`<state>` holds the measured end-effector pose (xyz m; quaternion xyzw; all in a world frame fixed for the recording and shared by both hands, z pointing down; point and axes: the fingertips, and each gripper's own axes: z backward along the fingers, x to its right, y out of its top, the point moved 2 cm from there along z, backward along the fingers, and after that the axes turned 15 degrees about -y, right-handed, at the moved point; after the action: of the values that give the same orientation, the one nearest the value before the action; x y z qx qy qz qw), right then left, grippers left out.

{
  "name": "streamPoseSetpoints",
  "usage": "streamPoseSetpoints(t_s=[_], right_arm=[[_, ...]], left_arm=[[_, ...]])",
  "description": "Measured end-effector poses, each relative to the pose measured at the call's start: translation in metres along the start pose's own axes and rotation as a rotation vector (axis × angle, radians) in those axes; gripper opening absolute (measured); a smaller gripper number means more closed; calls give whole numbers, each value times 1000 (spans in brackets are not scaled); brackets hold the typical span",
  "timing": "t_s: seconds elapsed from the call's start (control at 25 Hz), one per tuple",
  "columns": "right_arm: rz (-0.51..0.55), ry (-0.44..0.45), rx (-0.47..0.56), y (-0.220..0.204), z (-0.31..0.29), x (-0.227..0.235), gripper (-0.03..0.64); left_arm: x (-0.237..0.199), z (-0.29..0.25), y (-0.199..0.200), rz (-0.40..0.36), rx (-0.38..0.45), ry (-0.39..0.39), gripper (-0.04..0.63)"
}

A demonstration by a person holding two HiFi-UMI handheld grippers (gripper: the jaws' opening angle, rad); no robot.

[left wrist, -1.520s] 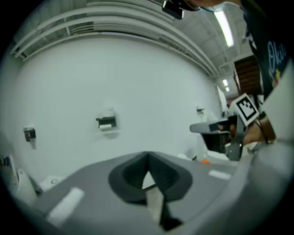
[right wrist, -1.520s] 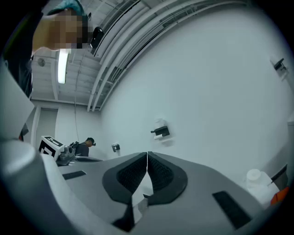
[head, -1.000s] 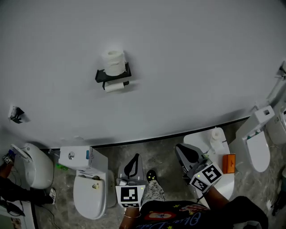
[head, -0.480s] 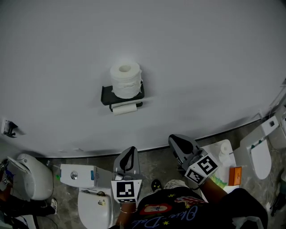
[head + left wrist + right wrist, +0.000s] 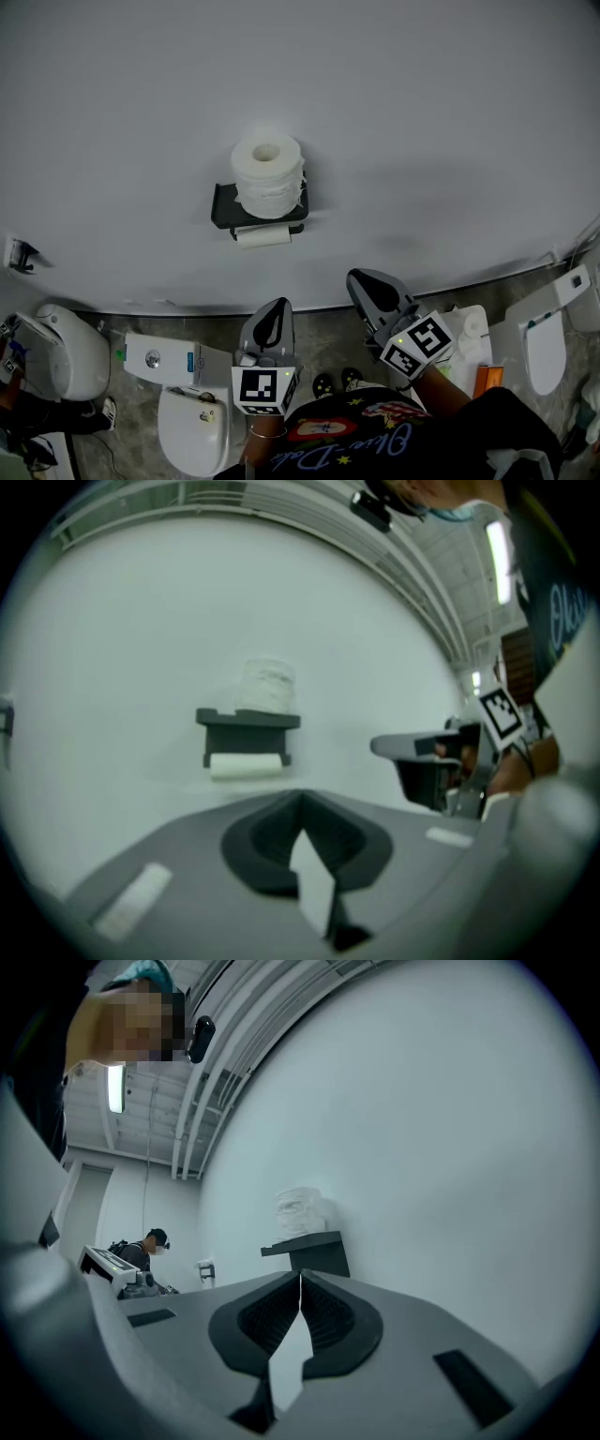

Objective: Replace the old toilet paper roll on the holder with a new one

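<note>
While the grey left gripper (image 5: pixel 274 317) and right gripper (image 5: pixel 367 286) are fully closed on nothing (both well apart from the wall), 1 full white toilet paper roll (image 5: pixel 268 175) stands on the black wall holder (image 5: pixel 225 208); 1 thin white roll (image 5: pixel 262 236) hangs underneath.

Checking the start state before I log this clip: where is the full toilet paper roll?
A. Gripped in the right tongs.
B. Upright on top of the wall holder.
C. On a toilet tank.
B: the full roll stands upright on the dark wall holder, above the thin roll hanging under it.
</note>
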<state>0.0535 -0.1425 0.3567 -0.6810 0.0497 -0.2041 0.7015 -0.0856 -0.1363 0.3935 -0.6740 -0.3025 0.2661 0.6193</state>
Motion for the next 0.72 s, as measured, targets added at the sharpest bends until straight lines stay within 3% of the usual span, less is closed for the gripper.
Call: streamPoseSetpoints(t_s=[0.08, 0.2, 0.36, 0.4, 0.44, 0.52, 0.72], right_arm=[[-5, 6, -20, -5, -3, 2, 15], [0, 11, -35, -8, -4, 4, 15], [16, 18, -24, -3, -5, 4, 15], [22, 18, -24, -2, -5, 3, 15], [26, 18, -23, -2, -5, 4, 15], [26, 13, -22, -1, -5, 6, 15], [90, -26, -34, -2, -4, 15, 15]], left_arm=[[-10, -2, -3, 124, 69, 6, -2], [-29, -7, -8, 377, 179, 0, -3], [-60, -12, -4, 789, 460, -64, -3], [-67, -14, -2, 866, 525, -83, 41], [-73, -16, 0, 921, 578, -103, 105], [-84, -23, 1, 981, 640, -131, 149], [-101, -46, -7, 1125, 649, -194, 305]])
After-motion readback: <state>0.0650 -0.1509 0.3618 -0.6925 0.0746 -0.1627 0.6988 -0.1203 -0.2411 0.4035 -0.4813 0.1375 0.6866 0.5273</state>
